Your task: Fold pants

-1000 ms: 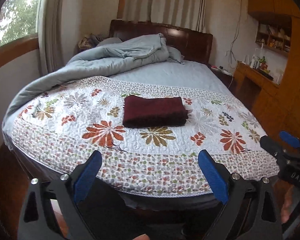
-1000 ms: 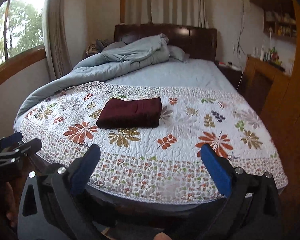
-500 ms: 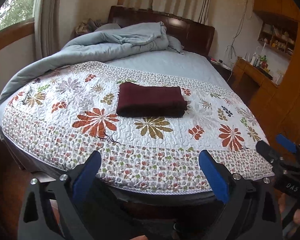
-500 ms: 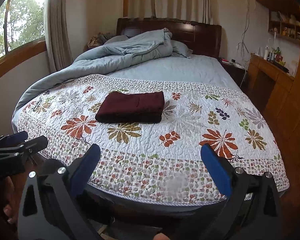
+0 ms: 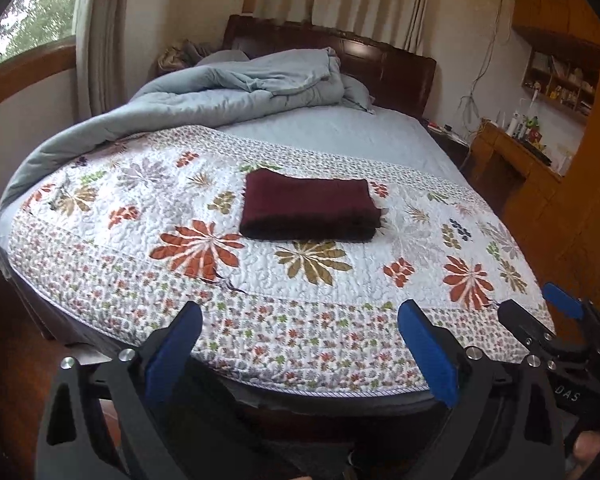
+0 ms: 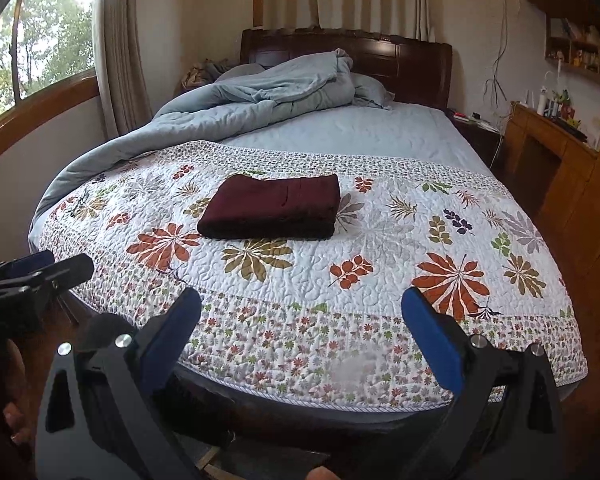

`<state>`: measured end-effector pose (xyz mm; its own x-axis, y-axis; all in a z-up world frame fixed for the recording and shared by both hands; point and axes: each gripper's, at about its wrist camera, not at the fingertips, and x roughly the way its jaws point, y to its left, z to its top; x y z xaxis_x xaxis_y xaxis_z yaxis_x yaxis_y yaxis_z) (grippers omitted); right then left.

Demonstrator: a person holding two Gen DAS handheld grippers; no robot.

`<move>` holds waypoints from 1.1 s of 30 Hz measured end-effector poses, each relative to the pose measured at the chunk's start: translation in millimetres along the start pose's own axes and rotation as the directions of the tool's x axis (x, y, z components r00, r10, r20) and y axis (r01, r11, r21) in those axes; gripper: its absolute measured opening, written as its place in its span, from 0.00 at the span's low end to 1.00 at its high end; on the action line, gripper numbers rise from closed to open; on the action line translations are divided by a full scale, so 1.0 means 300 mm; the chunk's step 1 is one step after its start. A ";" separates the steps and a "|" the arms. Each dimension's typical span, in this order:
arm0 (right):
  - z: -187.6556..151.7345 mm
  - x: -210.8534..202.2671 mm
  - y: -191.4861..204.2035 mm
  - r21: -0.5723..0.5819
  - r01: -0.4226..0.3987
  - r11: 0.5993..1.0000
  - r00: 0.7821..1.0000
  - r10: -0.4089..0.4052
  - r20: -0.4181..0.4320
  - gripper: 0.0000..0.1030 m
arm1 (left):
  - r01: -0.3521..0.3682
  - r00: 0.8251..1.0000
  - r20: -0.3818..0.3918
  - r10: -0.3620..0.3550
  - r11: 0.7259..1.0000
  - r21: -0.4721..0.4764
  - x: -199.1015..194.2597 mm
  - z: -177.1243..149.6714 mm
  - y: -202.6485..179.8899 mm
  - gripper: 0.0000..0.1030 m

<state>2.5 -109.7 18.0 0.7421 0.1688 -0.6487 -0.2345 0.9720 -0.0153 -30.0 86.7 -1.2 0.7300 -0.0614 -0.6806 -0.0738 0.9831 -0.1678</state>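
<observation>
1. Both tongs, the left gripper [image 5: 300, 344] and the right gripper [image 6: 300, 340], hang spread wide and empty over the near edge of the bed, well short of the cloth.
2. Against the pictures from a second ago, the pants [image 5: 310, 210] look a little larger and lower in both views, so the tongs have eased toward the bed; the bundle itself has not shifted.
3. I judge the folding done: nothing is gripped, and the pants lie as a tidy rectangular stack.
4. That stack rests on the floral quilt [image 6: 380, 248], about mid-bed and slightly left of centre, well apart from the grey duvet [image 5: 236, 92] at the far end.
5. Its long axis runs left to right, thick folded edge facing near.
</observation>
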 end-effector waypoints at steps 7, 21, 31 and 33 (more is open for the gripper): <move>-0.009 0.014 0.004 0.002 -0.001 1.000 1.000 0.001 -0.011 0.97 | -0.058 0.998 -0.034 0.058 0.998 -0.003 0.019 -0.010 0.004 0.96; -0.019 0.022 -0.003 0.021 -0.006 1.000 1.000 0.007 -0.015 0.97 | -0.061 0.998 0.018 0.061 0.998 0.035 -0.004 -0.014 -0.021 0.96; -0.019 0.023 -0.004 0.022 -0.006 1.000 1.000 0.006 -0.011 0.97 | -0.082 0.997 0.005 0.082 0.996 0.038 -0.008 -0.011 -0.015 0.96; -0.018 0.022 -0.001 0.022 -0.005 1.000 1.000 0.006 -0.010 0.97 | -0.083 0.997 -0.005 0.083 0.996 0.033 -0.006 -0.012 -0.009 0.96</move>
<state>4.1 -109.8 9.6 0.7345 0.1727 -0.6563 -0.2248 0.9744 0.0048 -33.5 83.5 -2.0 0.7182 0.0197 -0.6956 -0.1118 0.9899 -0.0873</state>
